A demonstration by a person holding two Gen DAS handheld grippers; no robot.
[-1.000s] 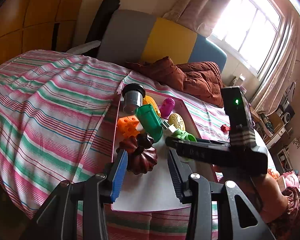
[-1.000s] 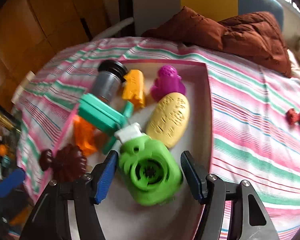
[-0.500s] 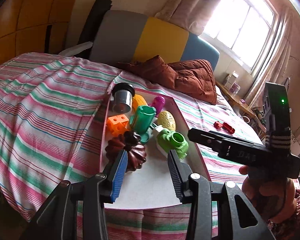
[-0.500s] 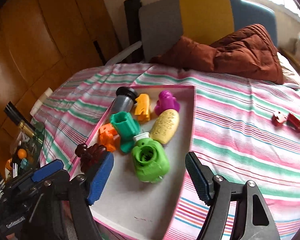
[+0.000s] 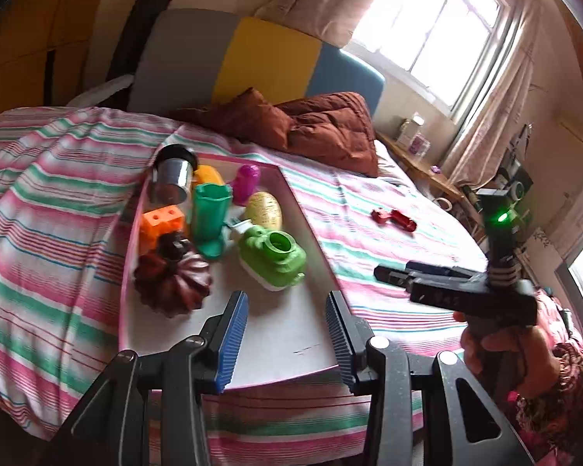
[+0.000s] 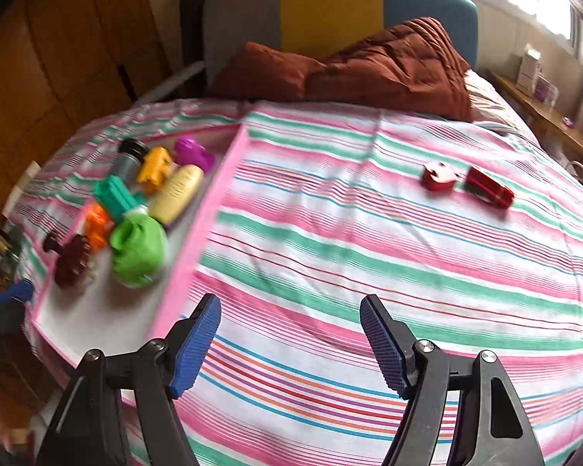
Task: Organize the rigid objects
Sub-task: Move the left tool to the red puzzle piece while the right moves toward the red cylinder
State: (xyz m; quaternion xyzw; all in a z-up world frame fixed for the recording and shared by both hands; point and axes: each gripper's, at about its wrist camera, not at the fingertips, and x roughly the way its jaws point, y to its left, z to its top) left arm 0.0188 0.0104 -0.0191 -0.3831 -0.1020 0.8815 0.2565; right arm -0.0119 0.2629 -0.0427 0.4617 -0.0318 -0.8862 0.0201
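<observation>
- Striped pink, green and white bedsheet (image 6: pixel 369 233) covers a bed, with a shallow pink-rimmed white tray (image 5: pixel 291 334) at its left, already holding a lime-green plastic block (image 5: pixel 272 258) and other toys.
- Two small red plastic toy pieces (image 6: pixel 466 182) lie loose on the sheet, well apart from the tray; these look like what remains to gather.
- They are probably light, stiff and smooth; gripping across the narrow sides should suit.
- Right gripper (image 6: pixel 289 345) stands wide and empty, the red pieces ahead and right of its jaws.
- Left gripper (image 5: pixel 285 334), half-spread and empty, hangs over the tray's near end.
</observation>
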